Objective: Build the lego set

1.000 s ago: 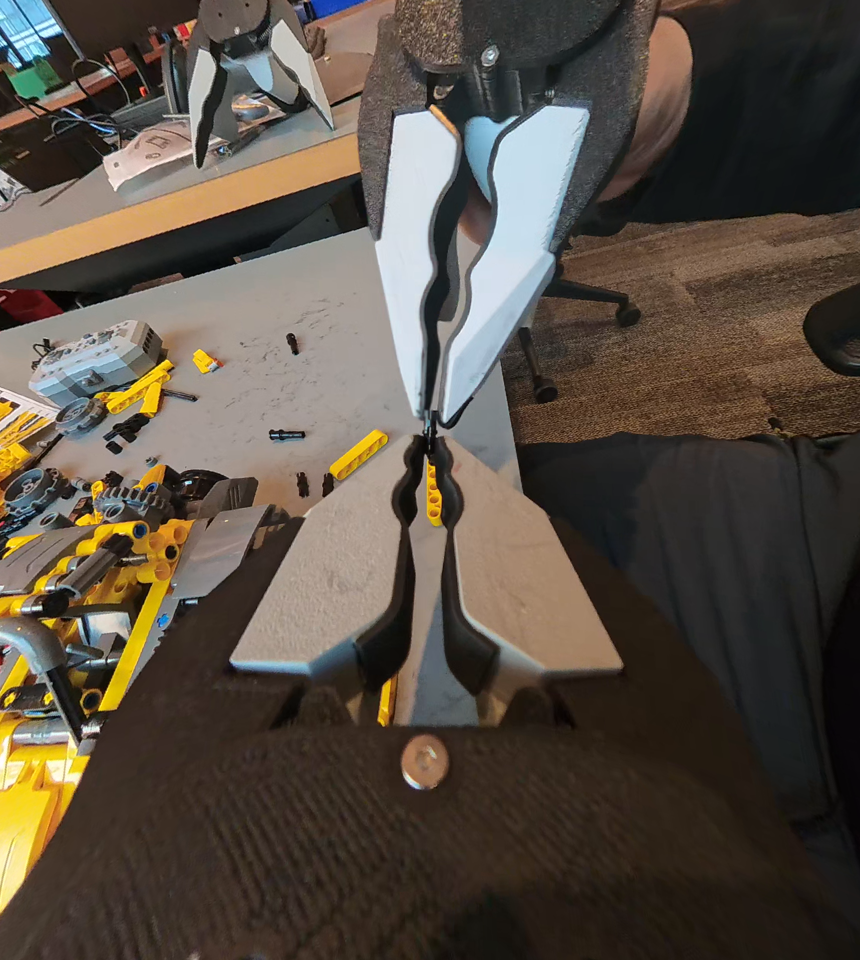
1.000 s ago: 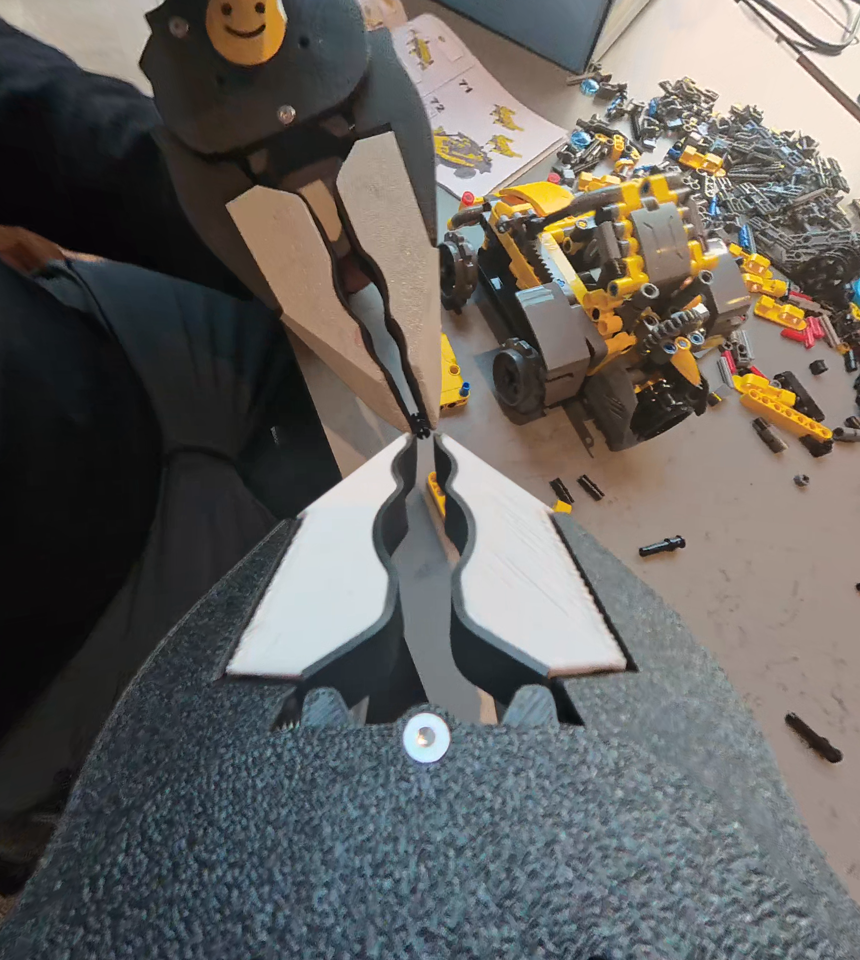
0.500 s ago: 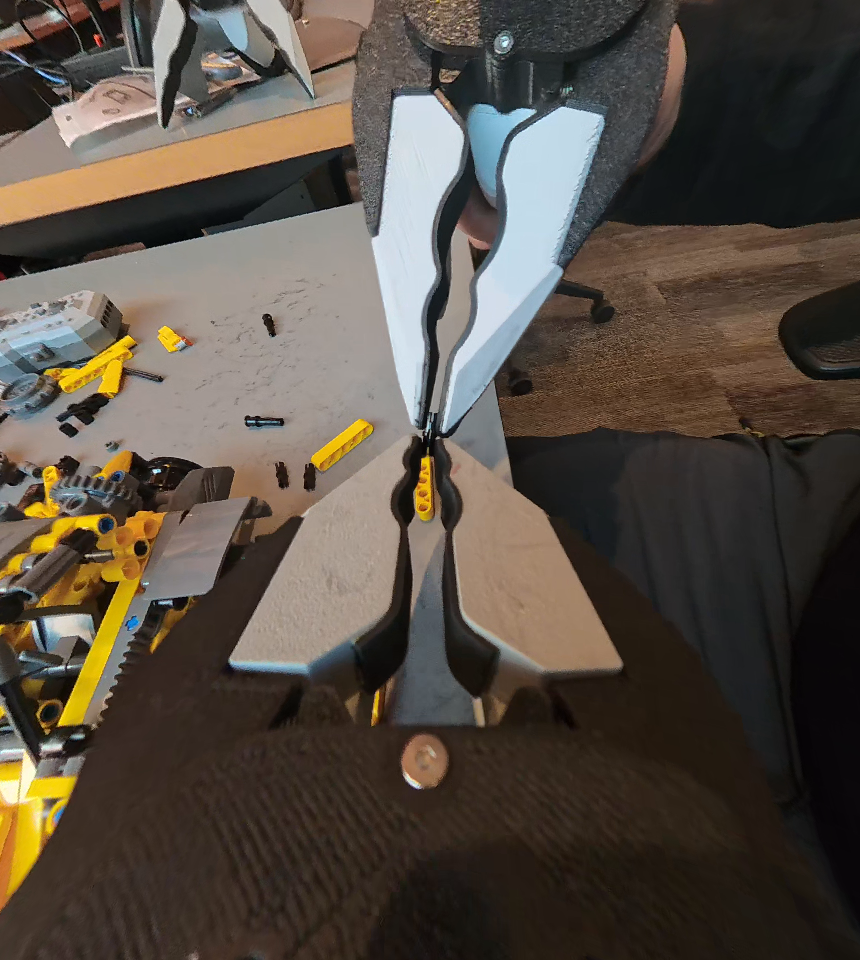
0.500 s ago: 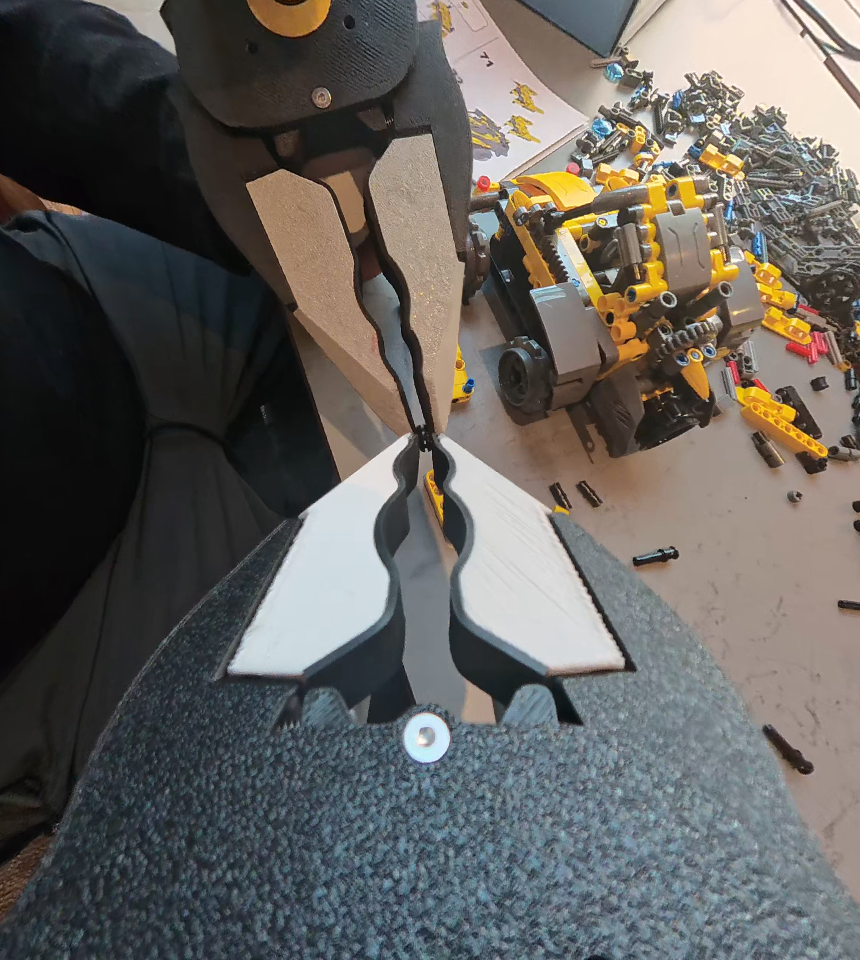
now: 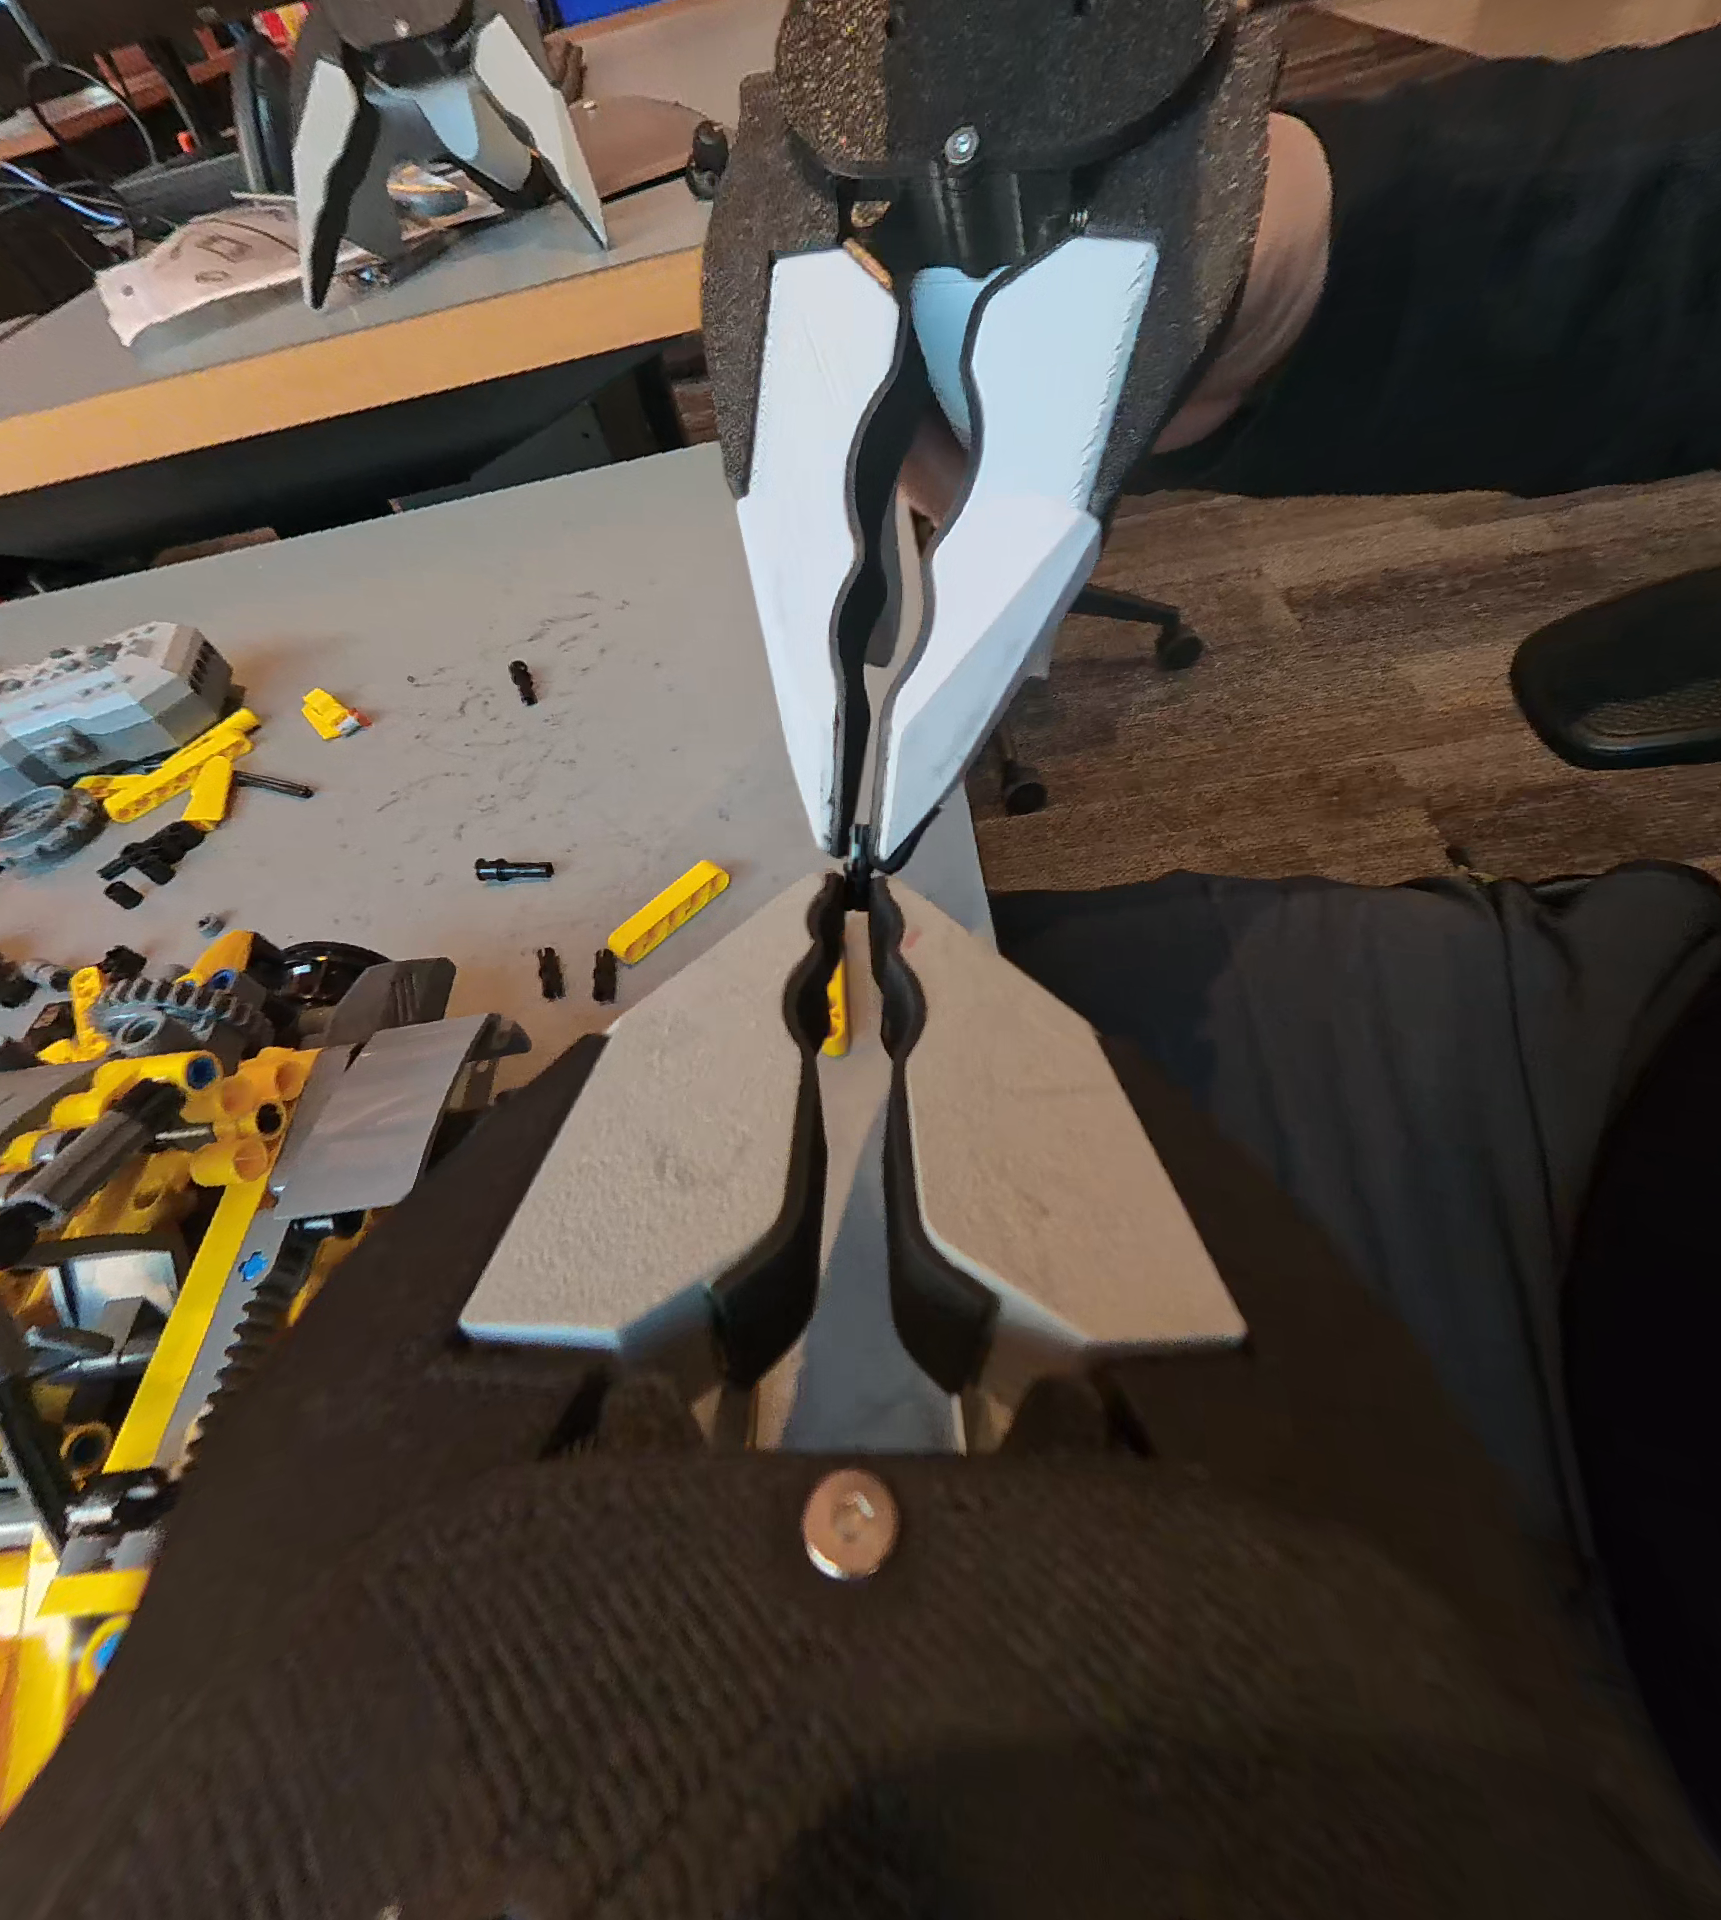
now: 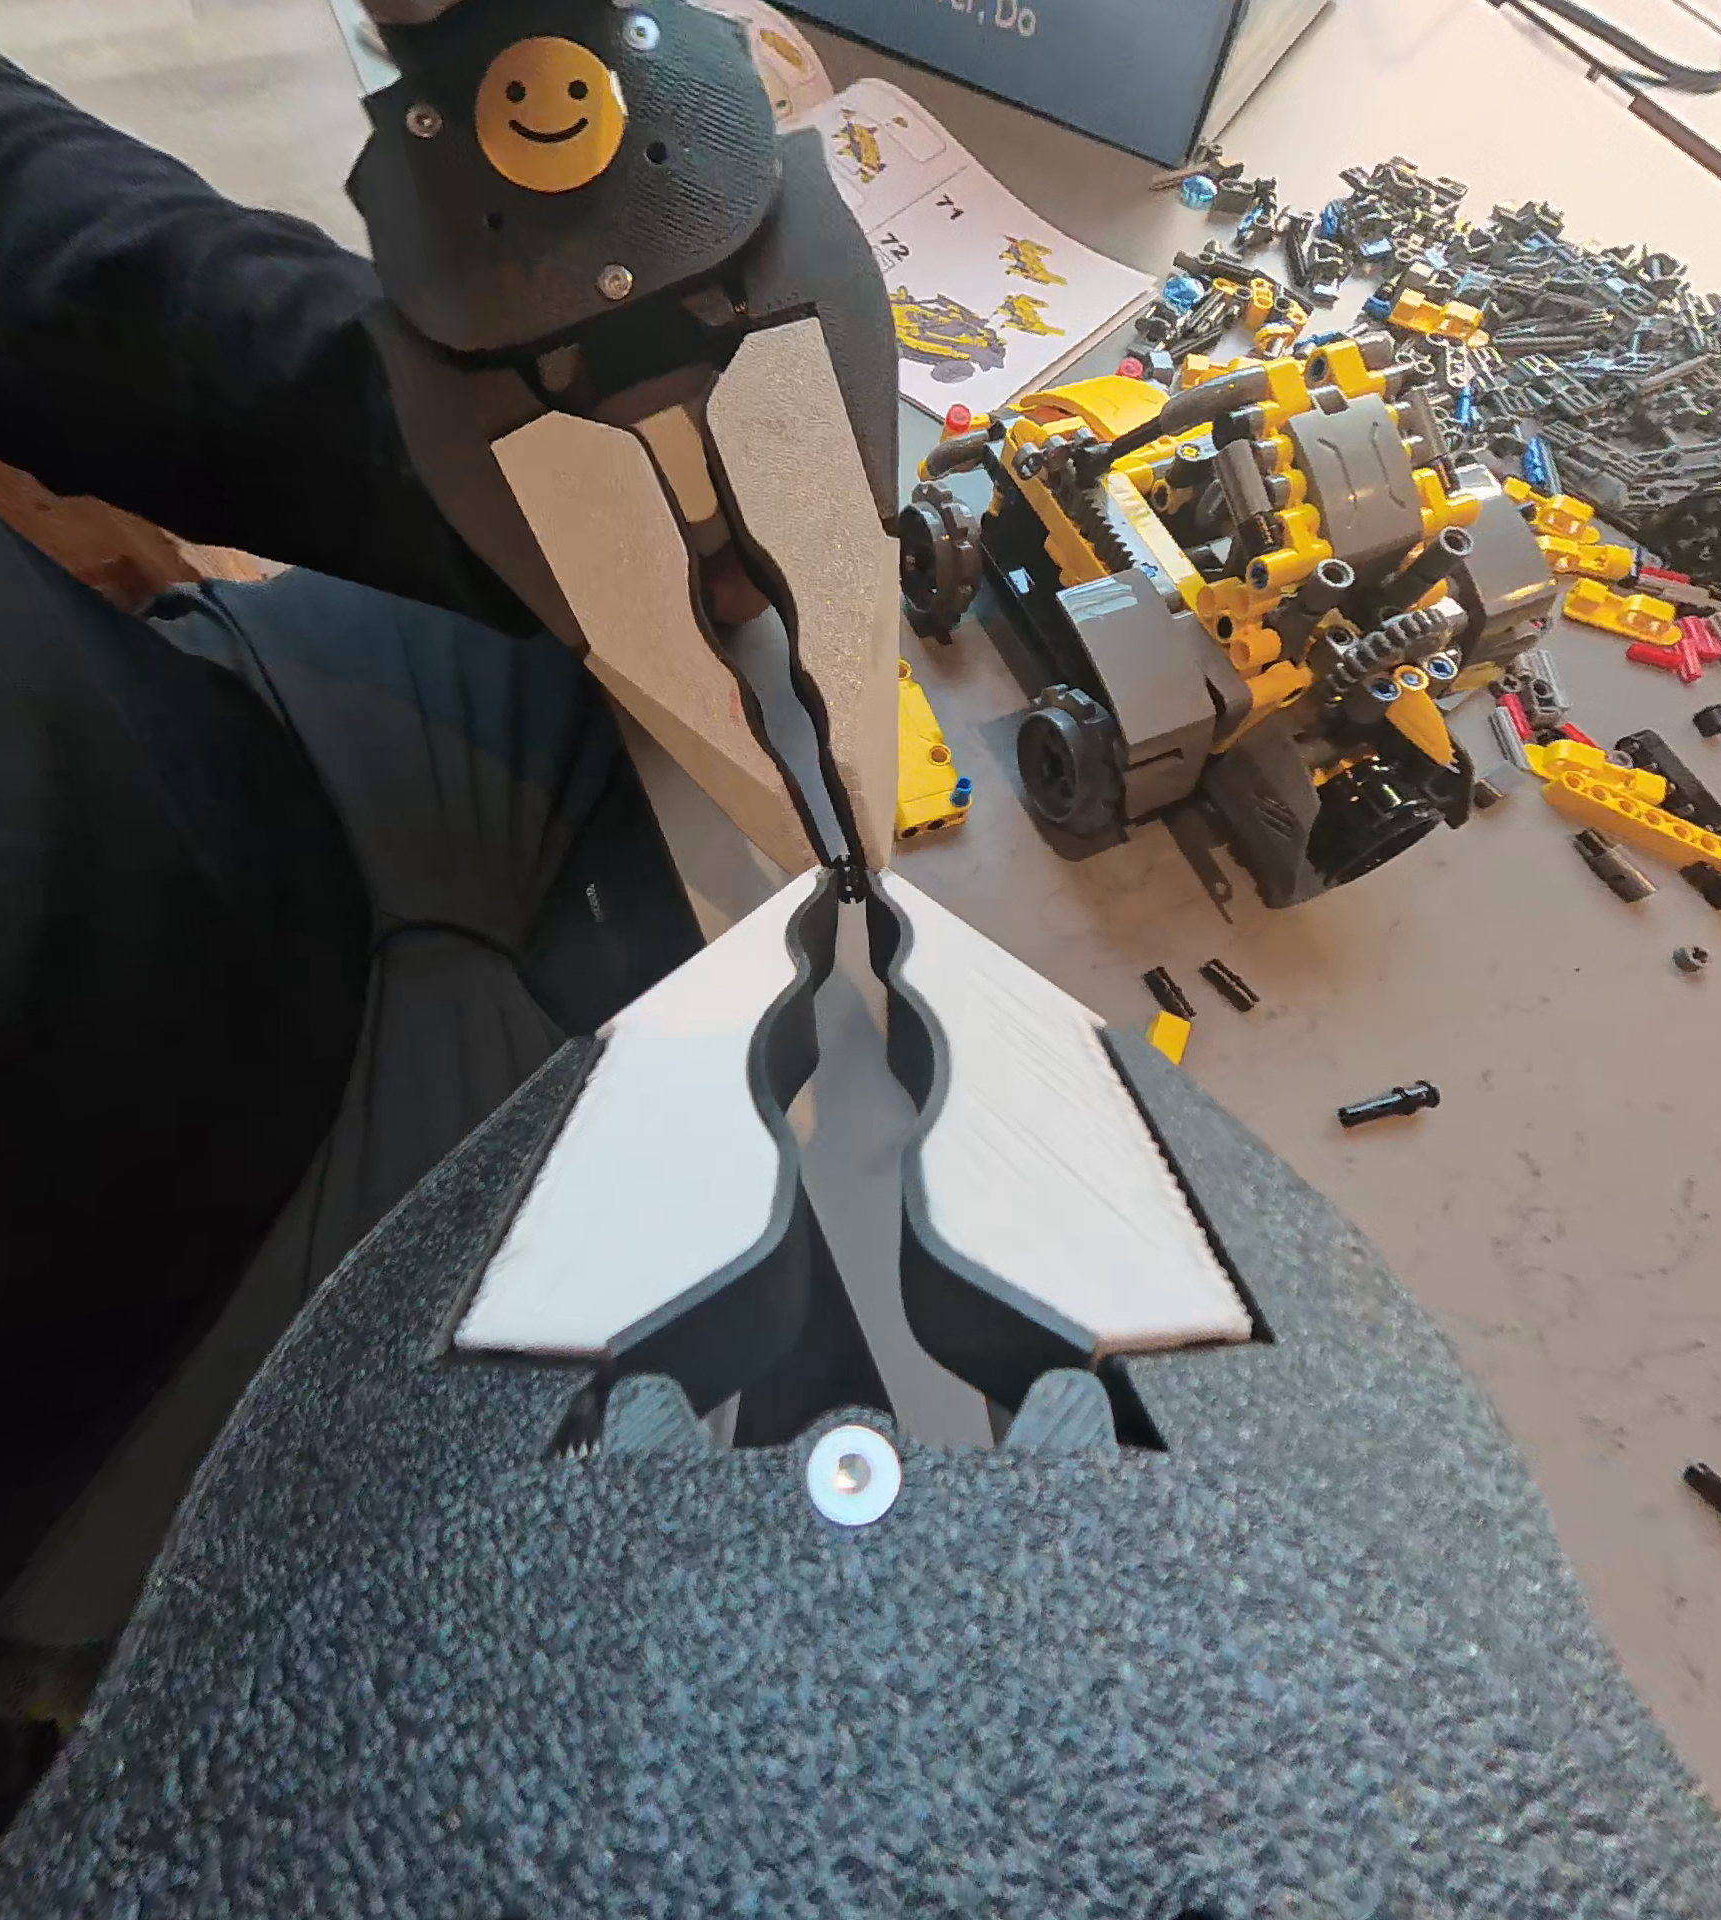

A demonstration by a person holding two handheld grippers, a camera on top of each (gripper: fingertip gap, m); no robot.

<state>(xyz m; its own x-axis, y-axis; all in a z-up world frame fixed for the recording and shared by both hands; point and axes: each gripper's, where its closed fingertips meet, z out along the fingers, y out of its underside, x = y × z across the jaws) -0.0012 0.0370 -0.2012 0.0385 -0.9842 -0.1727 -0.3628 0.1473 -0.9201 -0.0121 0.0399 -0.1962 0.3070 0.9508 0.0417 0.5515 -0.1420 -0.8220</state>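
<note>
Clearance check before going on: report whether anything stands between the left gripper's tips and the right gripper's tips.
Only a small black pin stands there. The left gripper and right gripper meet tip to tip over the table edge, and both appear shut on that pin. Nothing else shows between them.

Grey table [image 5: 440, 623]: half-built yellow model [image 6: 1282, 644], loose bricks [image 6: 1562, 343], booklet [image 6: 981, 281].

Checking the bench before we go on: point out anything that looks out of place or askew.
Nothing looks damaged or spilled. Loose black pins and yellow beams lie scattered on the grey table around the half-built yellow vehicle. Left gripper and right gripper meet tip to tip on a small black pin.
</note>
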